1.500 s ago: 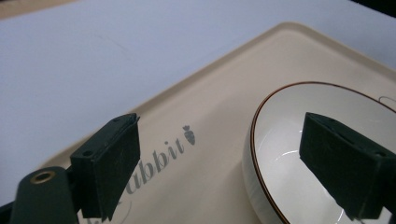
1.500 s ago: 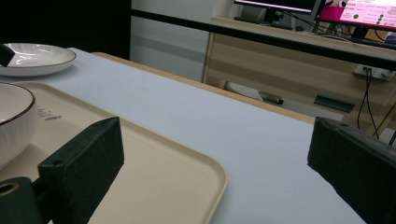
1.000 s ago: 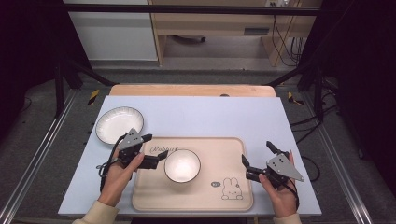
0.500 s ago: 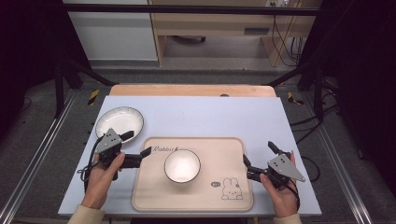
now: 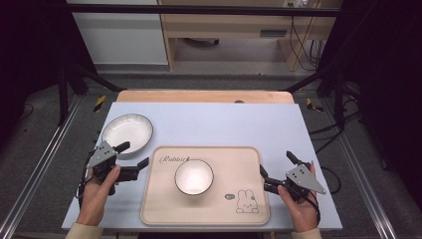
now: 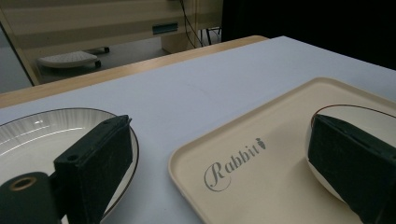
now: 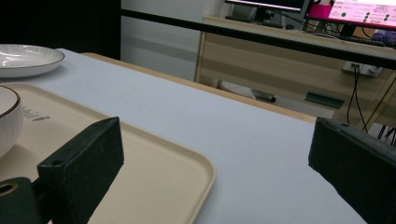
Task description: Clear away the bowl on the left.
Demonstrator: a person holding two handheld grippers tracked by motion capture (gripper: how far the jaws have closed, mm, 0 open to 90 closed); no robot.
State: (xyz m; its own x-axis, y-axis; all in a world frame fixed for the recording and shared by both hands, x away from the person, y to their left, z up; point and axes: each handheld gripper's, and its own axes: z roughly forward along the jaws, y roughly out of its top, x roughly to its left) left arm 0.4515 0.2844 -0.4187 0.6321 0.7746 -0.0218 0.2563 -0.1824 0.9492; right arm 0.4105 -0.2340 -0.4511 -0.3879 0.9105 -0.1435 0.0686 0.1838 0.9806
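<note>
A beige tray [image 5: 249, 159] printed with "Rabbit" and a bunny lies on the pale blue table. On it stands a small white bowl [image 5: 194, 177] with a dark rim. A wide white plate [image 5: 128, 133] rests on the table to the tray's upper left. My left gripper [image 5: 133, 155] is open at the tray's left edge, between plate [image 6: 28, 135] and tray [image 6: 261, 186], holding nothing. The bowl [image 6: 355, 116] shows behind its right jaw. My right gripper [image 5: 275, 166] is open just past the tray's right edge [image 7: 187, 163], also holding nothing.
The table's far wooden edge [image 5: 204, 95] borders a floor with black frame legs and cables. A wooden desk [image 7: 299, 74] and a monitor [image 7: 359, 7] stand beyond. Bare blue tabletop [image 5: 224, 122] stretches behind the tray.
My left gripper has drawn back leftward from the bowl to the tray's left edge, leaving the bowl on the tray. The right gripper has barely moved.
</note>
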